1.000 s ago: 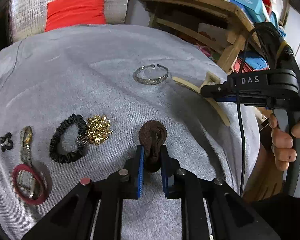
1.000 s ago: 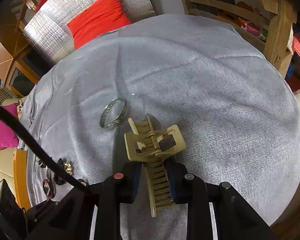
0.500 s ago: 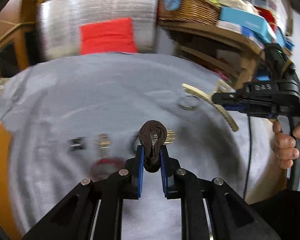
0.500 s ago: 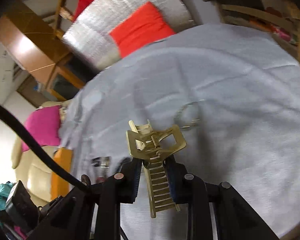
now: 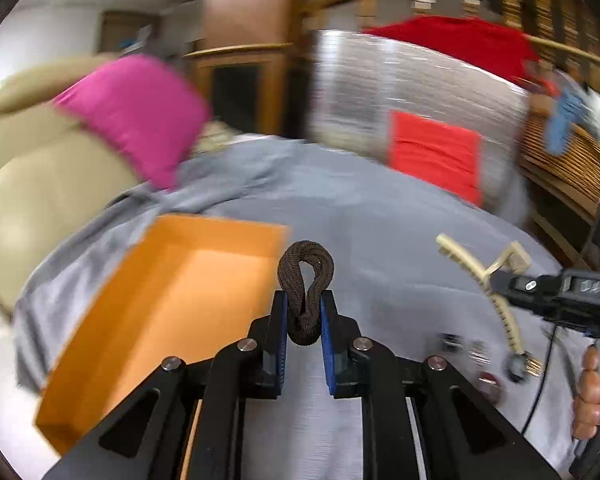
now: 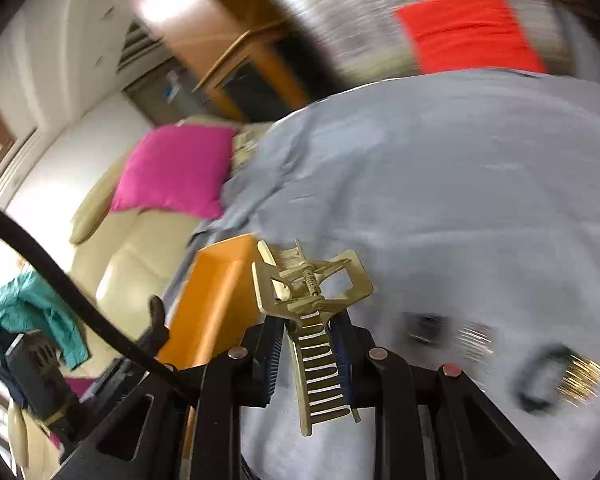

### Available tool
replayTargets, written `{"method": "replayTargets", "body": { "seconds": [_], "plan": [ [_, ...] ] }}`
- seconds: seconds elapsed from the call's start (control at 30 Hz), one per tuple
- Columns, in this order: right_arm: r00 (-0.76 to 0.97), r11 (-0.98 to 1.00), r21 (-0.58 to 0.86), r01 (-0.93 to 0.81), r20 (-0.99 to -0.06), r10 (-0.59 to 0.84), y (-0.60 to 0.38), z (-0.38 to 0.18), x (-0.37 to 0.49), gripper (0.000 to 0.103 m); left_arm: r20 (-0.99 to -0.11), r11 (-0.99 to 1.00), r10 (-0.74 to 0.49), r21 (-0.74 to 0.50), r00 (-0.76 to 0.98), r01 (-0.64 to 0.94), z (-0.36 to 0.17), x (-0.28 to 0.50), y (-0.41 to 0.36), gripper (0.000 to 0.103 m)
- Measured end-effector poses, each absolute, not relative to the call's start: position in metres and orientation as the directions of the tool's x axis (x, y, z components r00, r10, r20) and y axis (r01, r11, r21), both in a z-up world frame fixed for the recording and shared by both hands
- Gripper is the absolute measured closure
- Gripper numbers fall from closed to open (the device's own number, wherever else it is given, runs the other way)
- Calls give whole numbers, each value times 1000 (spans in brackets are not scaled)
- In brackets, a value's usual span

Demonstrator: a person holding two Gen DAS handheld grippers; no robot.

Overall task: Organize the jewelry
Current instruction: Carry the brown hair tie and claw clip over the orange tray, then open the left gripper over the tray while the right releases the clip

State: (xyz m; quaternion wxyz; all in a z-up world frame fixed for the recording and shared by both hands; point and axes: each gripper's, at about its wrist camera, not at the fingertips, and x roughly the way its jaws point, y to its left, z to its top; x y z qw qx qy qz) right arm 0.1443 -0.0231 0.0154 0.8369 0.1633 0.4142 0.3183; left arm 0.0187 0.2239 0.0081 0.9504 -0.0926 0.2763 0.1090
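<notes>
My left gripper is shut on a brown hair tie and holds it in the air beside an open orange box to its left. My right gripper is shut on a beige claw hair clip, also raised; the clip shows in the left wrist view at the right. The orange box lies left of the clip. Blurred pieces stay on the grey cloth: a black scrunchie and a gold spiky piece.
The grey cloth covers a round table. A cream sofa with a pink cushion stands to the left. A silver panel with a red cushion stands behind. Small dark and red items lie below the clip.
Both grippers have swung left with their loads. The orange box has come into view. The scrunchie, gold piece and bangle have slid to the right of both views.
</notes>
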Motion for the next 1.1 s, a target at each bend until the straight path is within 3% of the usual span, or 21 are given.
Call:
{"method": "replayTargets", "body": {
  "seconds": [0.2,0.47,0.77,0.97,1.1],
  "plan": [
    [355,683,517,-516,-597,720,110,23,172,77,-651,875,274,-137,708,-464,-17,24,309,87],
    [250,684,489,-541,-683,687,232,-14,208,77,-797,824,231,-145,558,-547,-69,39,350,87],
    [210,740,385,-551,-794,570,266,-58,225,77,-851,829,174,-145,495,-541,-90,53,341,87],
    [341,796,110,-595,-863,374,269,-60,215,78,-872,832,193,-97,449,-547,-100,52,340,87],
    [339,813,84,-576,-880,331,248,-61,220,79,-878,846,215,-51,427,-531,-104,53,336,87]
  ]
}}
